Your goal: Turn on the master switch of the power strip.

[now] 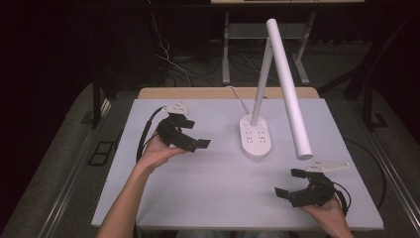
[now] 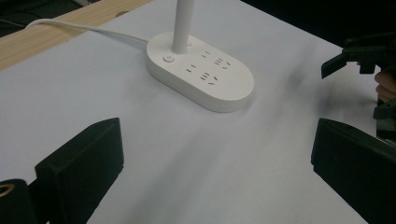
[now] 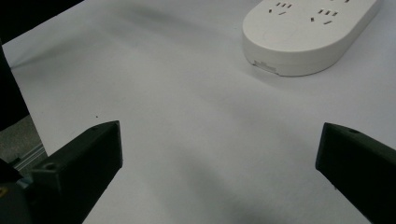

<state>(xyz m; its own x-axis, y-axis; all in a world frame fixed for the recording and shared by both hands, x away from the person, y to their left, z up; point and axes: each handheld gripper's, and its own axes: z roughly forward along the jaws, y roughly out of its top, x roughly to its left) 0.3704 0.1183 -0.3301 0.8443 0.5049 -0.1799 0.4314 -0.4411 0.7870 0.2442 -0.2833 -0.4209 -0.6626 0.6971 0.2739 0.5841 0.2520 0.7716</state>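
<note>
White desk lamp (image 1: pixel 277 89) between two wide-open claws, left (image 1: pixel 194 135) and right (image 1: pixel 289 182).

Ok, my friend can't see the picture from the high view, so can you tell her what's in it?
A white lamp stands on a white table, its oval base dotted with sockets and its long head slanting down to the right. A person's hands hold two black grippers, both open and empty: the left gripper left of the base, the right gripper near the front right corner.
</note>
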